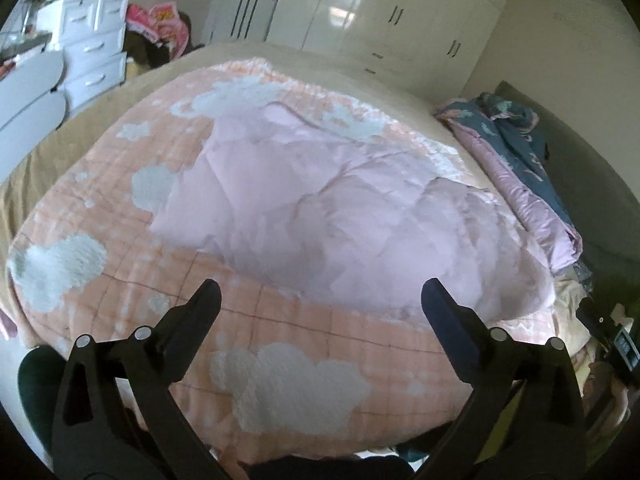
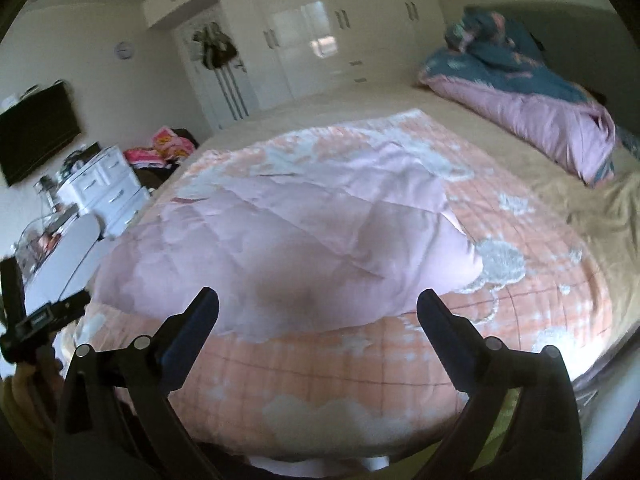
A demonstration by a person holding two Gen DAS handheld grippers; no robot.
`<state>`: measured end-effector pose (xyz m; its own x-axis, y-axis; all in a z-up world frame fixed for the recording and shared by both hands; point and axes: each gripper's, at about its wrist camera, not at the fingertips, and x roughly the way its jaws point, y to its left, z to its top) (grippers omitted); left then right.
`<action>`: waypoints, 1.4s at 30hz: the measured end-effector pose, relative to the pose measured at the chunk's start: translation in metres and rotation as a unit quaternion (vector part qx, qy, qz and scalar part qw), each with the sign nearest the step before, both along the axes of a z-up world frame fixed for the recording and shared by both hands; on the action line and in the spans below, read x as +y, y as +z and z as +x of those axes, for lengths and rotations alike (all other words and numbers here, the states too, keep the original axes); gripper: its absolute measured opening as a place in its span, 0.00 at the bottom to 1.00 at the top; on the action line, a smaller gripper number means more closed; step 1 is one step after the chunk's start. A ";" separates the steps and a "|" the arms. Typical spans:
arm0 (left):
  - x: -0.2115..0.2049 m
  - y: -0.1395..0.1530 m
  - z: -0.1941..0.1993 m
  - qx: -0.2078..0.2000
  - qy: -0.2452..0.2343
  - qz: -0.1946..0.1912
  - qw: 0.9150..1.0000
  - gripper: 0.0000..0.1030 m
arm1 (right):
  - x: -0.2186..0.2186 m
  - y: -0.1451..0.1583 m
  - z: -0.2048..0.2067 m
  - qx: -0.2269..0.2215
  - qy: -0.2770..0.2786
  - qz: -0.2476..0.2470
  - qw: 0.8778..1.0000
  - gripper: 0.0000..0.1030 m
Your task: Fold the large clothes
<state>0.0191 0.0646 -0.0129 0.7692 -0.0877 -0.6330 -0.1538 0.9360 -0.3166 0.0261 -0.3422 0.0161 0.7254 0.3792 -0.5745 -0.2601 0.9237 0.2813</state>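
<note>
A peach quilt with white cloud patches [image 1: 132,216] lies spread on the bed, its pale pink underside [image 1: 320,208] folded over the middle. It also shows in the right wrist view [image 2: 520,288], with the pink fold [image 2: 288,240] ahead. My left gripper [image 1: 320,300] is open and empty, above the quilt's near edge. My right gripper [image 2: 318,308] is open and empty, above the near edge of the pink fold. The other gripper shows at the right edge of the left wrist view [image 1: 612,340] and at the left edge of the right wrist view [image 2: 36,320].
A rolled blue-and-pink duvet [image 2: 532,96] lies at the head of the tan bed sheet [image 2: 600,208]. White wardrobes [image 1: 360,12] stand behind the bed. A white drawer chest [image 1: 92,48] and pink clutter [image 1: 164,24] stand at the far left. A TV [image 2: 36,132] hangs on the wall.
</note>
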 end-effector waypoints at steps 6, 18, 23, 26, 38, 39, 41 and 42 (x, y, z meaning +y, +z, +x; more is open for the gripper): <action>-0.024 0.016 -0.023 -0.018 -0.018 0.023 0.999 0.91 | 0.019 0.018 -0.030 -0.015 0.031 -0.014 0.999 0.96; -0.057 0.028 -0.043 -0.037 -0.047 0.039 0.997 0.91 | 0.056 0.024 -0.065 -0.029 0.069 -0.043 0.996 0.96; -0.068 0.025 -0.042 -0.034 -0.059 0.049 0.996 0.91 | 0.066 0.023 -0.068 -0.032 0.078 -0.046 0.995 0.96; -0.071 0.024 -0.043 -0.032 -0.062 0.051 0.996 0.91 | 0.069 0.021 -0.068 -0.029 0.082 -0.046 0.995 0.96; -0.069 0.023 -0.044 -0.032 -0.053 0.054 0.997 0.91 | 0.073 0.016 -0.067 -0.019 0.083 -0.048 0.995 0.96; -0.068 0.023 -0.044 -0.032 -0.052 0.054 0.997 0.91 | 0.073 0.015 -0.067 -0.018 0.083 -0.048 0.995 0.96; -0.068 0.022 -0.044 -0.030 -0.051 0.057 0.997 0.91 | 0.073 0.014 -0.067 -0.016 0.083 -0.047 0.995 0.96; -0.068 0.022 -0.044 -0.028 -0.049 0.057 0.997 0.91 | 0.073 0.014 -0.066 -0.016 0.083 -0.047 0.995 0.96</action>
<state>-0.0244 -0.0030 0.0088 0.7952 -0.0935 -0.5991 -0.0451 0.9762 -0.2121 -0.0398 -0.2696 0.0304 0.6759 0.4407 -0.5907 -0.4181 0.8893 0.1852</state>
